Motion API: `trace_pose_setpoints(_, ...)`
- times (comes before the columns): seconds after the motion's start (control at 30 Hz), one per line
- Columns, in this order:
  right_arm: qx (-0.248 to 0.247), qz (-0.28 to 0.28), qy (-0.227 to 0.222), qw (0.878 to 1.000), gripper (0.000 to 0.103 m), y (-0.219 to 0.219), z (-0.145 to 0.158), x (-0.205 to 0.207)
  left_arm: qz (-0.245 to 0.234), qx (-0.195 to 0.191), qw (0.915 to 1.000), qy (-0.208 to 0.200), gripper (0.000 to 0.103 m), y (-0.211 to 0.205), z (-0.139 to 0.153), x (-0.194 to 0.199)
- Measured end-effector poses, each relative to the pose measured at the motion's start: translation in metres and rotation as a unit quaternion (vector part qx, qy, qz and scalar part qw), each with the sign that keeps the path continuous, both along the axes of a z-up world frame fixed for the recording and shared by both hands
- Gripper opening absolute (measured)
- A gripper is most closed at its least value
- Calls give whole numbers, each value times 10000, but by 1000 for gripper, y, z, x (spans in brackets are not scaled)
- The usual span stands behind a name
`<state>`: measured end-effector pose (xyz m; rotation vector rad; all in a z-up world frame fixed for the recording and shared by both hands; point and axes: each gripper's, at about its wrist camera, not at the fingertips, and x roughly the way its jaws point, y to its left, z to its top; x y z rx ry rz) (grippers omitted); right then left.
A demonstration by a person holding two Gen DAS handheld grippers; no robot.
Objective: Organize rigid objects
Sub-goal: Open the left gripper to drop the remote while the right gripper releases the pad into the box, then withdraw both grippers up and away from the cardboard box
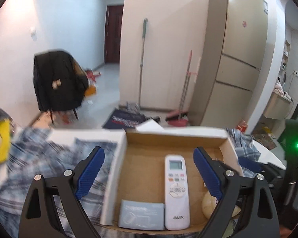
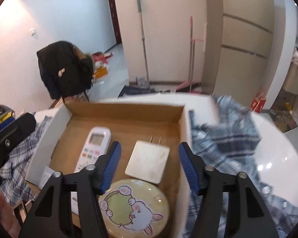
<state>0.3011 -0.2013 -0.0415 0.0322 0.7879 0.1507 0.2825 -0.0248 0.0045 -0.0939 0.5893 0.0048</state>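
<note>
Right gripper (image 2: 149, 163) released, jaws apart above the white charger (image 2: 148, 161), pads clear of it on both sides. Charger flat on the floor of the cardboard box (image 2: 127, 111), prongs toward the far wall. Just nearer the camera, a round tin (image 2: 134, 208) (cartoon animals on the lid), edge touching or nearly touching the charger. Left of both, the white remote (image 2: 93, 146), lying lengthwise.

Left gripper (image 1: 149, 171) also released, jaws wide, nothing between the pads; hovers over the same box with the remote (image 1: 176, 192) below. Beside the remote, a pale blue packet (image 1: 142, 214) flat on the box floor. Around the box, crumpled plaid cloth (image 2: 226, 138) on a white table (image 2: 278, 158).
</note>
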Motion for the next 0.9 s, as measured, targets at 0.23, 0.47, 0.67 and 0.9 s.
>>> trace_pose_setpoints(0.23, 284, 12, -660, 9974, 63, -19, 75, -45, -170, 441, 9966, -670, 93, 2, 63, -49)
trace_pose_setpoints(0.47, 259, 400, -1094, 9929, 64, -14, 115, -111, -339, 733, 9896, -1194, 93, 7, 94, -128)
trace_pose_setpoints(0.67, 559, 765, -1223, 9880, 65, -10, 129, -165, -390, 415, 9869, -1507, 103, 17, 107, -195)
trace_pose_setpoints(0.9, 756, 925, -1585, 9801, 68, -15, 142, -217, -340, 120, 9876, -1530, 103, 29, 106, -263)
